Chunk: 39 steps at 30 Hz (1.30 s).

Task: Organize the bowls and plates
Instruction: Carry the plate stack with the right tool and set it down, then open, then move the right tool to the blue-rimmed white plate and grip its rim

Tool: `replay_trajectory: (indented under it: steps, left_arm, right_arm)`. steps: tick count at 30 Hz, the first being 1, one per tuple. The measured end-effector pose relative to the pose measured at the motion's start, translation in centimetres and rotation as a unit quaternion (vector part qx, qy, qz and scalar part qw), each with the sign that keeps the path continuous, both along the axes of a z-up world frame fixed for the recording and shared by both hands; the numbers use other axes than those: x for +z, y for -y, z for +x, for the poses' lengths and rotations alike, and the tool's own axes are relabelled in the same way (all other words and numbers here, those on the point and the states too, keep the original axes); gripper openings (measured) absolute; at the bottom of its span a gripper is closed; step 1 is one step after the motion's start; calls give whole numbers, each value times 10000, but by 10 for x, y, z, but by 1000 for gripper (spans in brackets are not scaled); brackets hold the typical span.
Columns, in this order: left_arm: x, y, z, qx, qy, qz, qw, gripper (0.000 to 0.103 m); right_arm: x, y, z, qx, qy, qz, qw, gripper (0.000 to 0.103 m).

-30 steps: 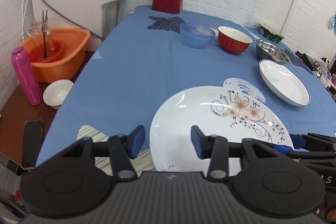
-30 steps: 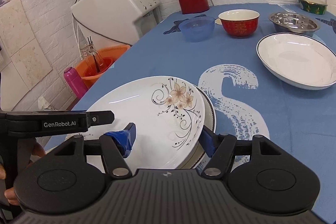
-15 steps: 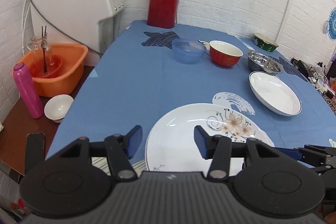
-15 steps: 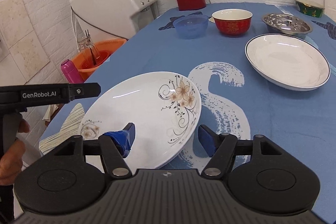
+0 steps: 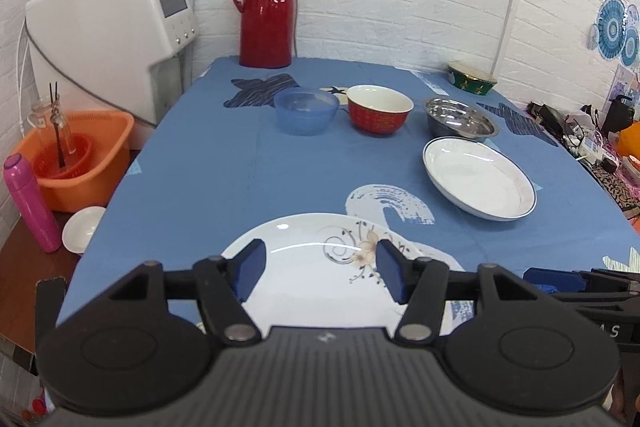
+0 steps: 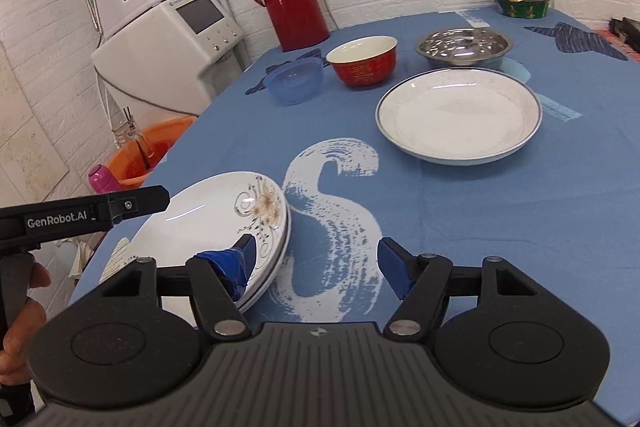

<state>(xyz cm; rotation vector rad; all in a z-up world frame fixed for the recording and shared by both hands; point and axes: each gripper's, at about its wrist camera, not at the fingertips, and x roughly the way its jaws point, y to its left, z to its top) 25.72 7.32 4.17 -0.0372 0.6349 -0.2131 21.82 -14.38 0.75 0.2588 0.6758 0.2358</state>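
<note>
left gripper [image 5: 320,273] spread over flowered plate [image 5: 316,279] | right gripper [image 6: 316,265] spread, empty, beside plate stack

Both grippers' fingers [image 5: 251,269] spread apart

Bright, even indoor light, glare streaks on the red jug [image 5: 267,9], fisheye-bent edges, sharp focus.

**Objects around the blue-clothed table**

A tall glossy red thermos jug [image 5: 267,11] stands at the far edge of the blue patterned tablecloth [image 5: 224,179]. Left of the table sit a white countertop appliance [image 5: 108,39], an orange plastic basin [image 5: 80,163] and a pink cylindrical bottle [image 5: 30,203].
</note>
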Motion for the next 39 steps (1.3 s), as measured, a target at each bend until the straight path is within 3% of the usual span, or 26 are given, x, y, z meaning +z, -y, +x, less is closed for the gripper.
replay_trajectory:
  steps: [5,12,25,32,39]
  left_arm:
    - [4,21,3,-130,10,13,9999,62]
    - [6,49,19,-266,-96,86,9996,63]
    - [3,110,99,-503,-477,506,9963,66]
    - [-10,132,170,-916,-1260,272,9874,67]
    - [-38,145,218,-988,-1953,-25,9758,67]
  right_arm:
    - [10,20,0,-411,62,-357,9985,54]
    - [16,65,-3,-677,496,-221,9962,54]
    - [9,121,73,-835,388,-833,9923,54]
    - [-8,137,126,-805,26,-852,9931,54]
    - [-23,134,157,-666,-303,-810,9940,54]
